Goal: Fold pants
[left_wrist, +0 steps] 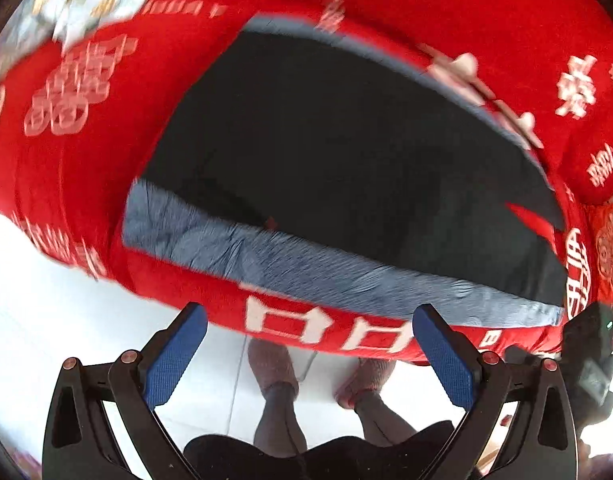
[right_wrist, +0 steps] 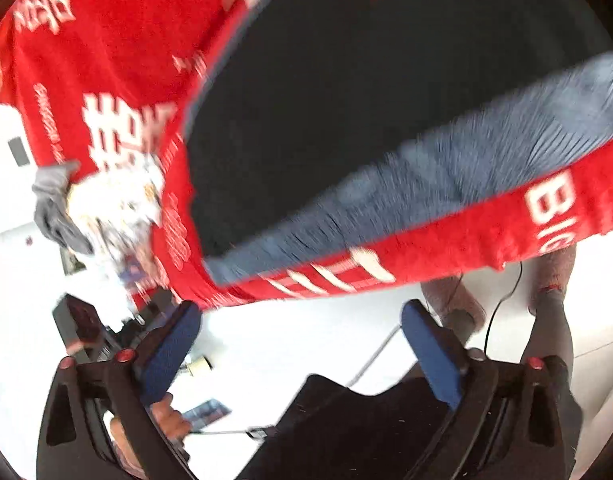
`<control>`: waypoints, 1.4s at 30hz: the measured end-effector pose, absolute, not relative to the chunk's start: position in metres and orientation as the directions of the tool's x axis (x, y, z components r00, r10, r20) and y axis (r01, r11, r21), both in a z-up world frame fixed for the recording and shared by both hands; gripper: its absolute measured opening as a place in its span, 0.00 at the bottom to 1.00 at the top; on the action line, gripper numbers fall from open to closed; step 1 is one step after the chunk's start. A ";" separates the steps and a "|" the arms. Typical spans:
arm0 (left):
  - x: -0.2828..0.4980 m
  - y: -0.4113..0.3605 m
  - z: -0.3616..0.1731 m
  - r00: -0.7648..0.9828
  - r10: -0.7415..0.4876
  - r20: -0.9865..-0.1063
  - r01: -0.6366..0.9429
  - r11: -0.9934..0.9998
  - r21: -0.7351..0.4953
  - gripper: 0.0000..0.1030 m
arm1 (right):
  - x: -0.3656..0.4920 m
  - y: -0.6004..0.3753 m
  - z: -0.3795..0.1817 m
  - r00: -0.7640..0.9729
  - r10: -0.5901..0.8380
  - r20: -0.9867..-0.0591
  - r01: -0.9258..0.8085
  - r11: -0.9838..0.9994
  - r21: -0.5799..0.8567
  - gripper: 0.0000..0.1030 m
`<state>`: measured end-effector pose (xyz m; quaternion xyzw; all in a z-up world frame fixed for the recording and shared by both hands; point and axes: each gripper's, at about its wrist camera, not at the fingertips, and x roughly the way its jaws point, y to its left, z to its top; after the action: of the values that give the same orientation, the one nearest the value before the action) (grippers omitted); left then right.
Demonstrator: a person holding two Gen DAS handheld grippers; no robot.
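Red bedding point(left_wrist: 86, 184) printed with white characters covers the bed, a thick quilt or blanket whose near edge hangs over a pale tiled floor point(left_wrist: 46, 320). On top of it lie the pants point(left_wrist: 326, 152), spread flat: a broad dark panel with a grey-blue band (it looks like a waistband or a fleecy lining turned out) running along the side nearest the bed's edge. In the right wrist view the same dark cloth with its grey band point(right_wrist: 446, 184) fills the upper right, blurred.

Over the bed's edge hangs the left gripper point(left_wrist: 310, 356), its blue-padded jaws standing wide apart with nothing between them; the grey band of the pants lies just beyond the fingertips, not touched. Below it, on the floor, are the person's two feet in pinkish-brown slippers point(left_wrist: 272, 364) and grey leggings.

Off to the side is the right gripper point(right_wrist: 302, 348), above the floor just off the bed's edge, jaws also well apart and empty, with only white floor showing in the gap. Through its frame a hand point(right_wrist: 170, 416) can be seen gripping a handle, and a thin dark cable point(right_wrist: 502, 300) trails across the floor near a slippered foot.

At the bed's far left in that view lies a crumpled heap of white patterned cloth point(right_wrist: 114, 204) with a grey piece point(right_wrist: 54, 200) beside it, too smeared to tell more. A black device with a small green light point(left_wrist: 590, 344) sits at the right rim of the left wrist view.
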<state>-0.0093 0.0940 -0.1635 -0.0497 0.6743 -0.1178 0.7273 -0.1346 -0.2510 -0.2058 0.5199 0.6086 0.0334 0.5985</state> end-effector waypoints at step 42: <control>0.043 0.152 -0.245 0.182 -0.507 -0.842 -0.238 0.809 -0.538 0.73 | -0.038 -0.178 -0.265 0.419 0.827 -0.375 0.391 0.209 0.897 0.66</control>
<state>0.0429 0.1524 -0.2447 -0.2944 0.6324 -0.0949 0.7103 -0.0380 -0.1785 -0.2646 0.6010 0.5065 0.1850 0.5900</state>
